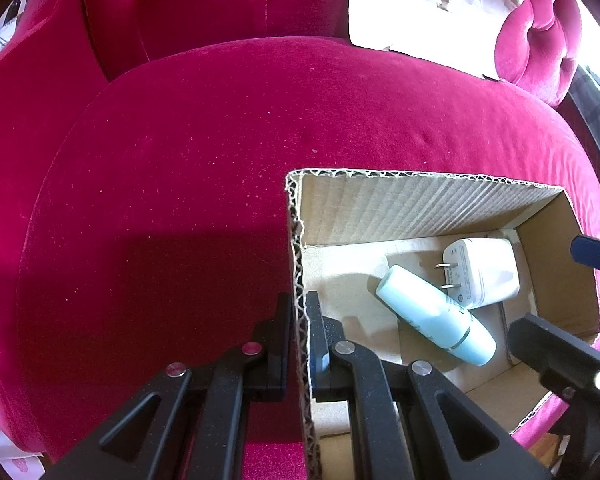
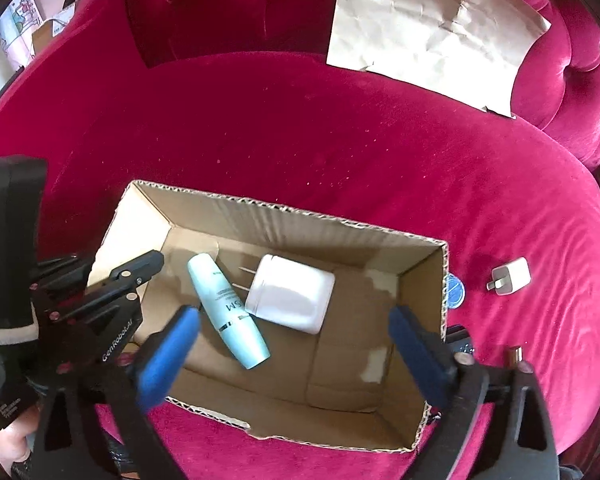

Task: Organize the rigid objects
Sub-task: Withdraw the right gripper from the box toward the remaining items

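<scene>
The left tool (image 1: 299,332) is pinched on the left wall of the box (image 1: 420,204), one finger outside and one inside the corrugated edge. The right tool (image 2: 296,344) is spread wide and hovers above the box interior, holding nothing.

Contents, ahead of the right tool on the box floor:
- tube (image 2: 228,312): pale blue, lying flat, angled, just beside the big charger and possibly touching it
- big charger (image 2: 290,298): white, prongs pointing toward the tube

Outside the box, to the right of the right tool on the sofa (image 2: 300,128):
- small charger (image 2: 509,276): white cube, prongs visible
- blue disc (image 2: 454,292): against the outer right wall, partly hidden

Handling, judged from appearance:
- Small charger: light, stiff, smooth plastic, likely slippery. Grip across two flat opposite faces, clear of the prongs. The soft velvet beneath will yield, so press down before closing
- Tube: rigid, round, prone to rolling. Grip across mid-body
- Box: light, thin walls flex. The single-wall pinch steadies it but would tilt it if lifted

A sheet of paper (image 2: 428,28) leans on the backrest, well beyond both tools
</scene>
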{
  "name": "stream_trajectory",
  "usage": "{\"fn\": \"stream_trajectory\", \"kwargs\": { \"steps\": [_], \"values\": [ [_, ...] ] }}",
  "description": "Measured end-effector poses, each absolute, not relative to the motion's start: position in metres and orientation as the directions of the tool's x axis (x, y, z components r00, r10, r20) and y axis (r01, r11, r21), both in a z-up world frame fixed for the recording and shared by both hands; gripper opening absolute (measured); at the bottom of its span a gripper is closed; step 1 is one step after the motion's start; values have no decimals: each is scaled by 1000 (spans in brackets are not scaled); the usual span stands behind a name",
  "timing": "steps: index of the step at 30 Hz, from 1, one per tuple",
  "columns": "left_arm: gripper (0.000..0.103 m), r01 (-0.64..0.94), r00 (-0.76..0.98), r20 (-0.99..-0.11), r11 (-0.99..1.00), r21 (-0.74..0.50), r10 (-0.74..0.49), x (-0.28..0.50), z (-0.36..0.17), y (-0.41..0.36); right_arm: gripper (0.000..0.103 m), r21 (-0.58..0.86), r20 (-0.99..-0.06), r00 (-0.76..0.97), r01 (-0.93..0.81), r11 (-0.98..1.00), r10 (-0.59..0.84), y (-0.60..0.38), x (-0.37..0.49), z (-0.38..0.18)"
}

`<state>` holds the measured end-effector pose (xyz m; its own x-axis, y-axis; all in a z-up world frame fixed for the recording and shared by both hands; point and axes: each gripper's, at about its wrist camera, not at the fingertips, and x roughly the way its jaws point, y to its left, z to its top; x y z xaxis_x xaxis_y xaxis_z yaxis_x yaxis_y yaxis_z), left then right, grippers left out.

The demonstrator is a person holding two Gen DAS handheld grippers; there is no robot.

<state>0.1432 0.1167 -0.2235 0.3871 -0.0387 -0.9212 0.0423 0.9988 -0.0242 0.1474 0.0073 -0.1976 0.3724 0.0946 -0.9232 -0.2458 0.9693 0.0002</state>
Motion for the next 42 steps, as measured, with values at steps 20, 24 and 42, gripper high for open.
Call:
{"fn": "stream_trajectory", "kwargs": {
  "steps": [20, 24, 42],
  "values": [
    [6, 44, 387, -922, 999, -22, -38, 145, -223, 118, 103, -16, -902, 423, -240, 971, 90, -31, 128, -162],
    [6, 44, 386, -922, 999, -22, -37, 146, -222, 118, 103, -4, -899, 431, -198, 980, 84, -53, 128, -157],
    [6, 44, 386, -922, 999, -21, -36, 146, -222, 117, 103, -40, -890, 455, -35, 999, -20, -142, 125, -145]
  ]
}}
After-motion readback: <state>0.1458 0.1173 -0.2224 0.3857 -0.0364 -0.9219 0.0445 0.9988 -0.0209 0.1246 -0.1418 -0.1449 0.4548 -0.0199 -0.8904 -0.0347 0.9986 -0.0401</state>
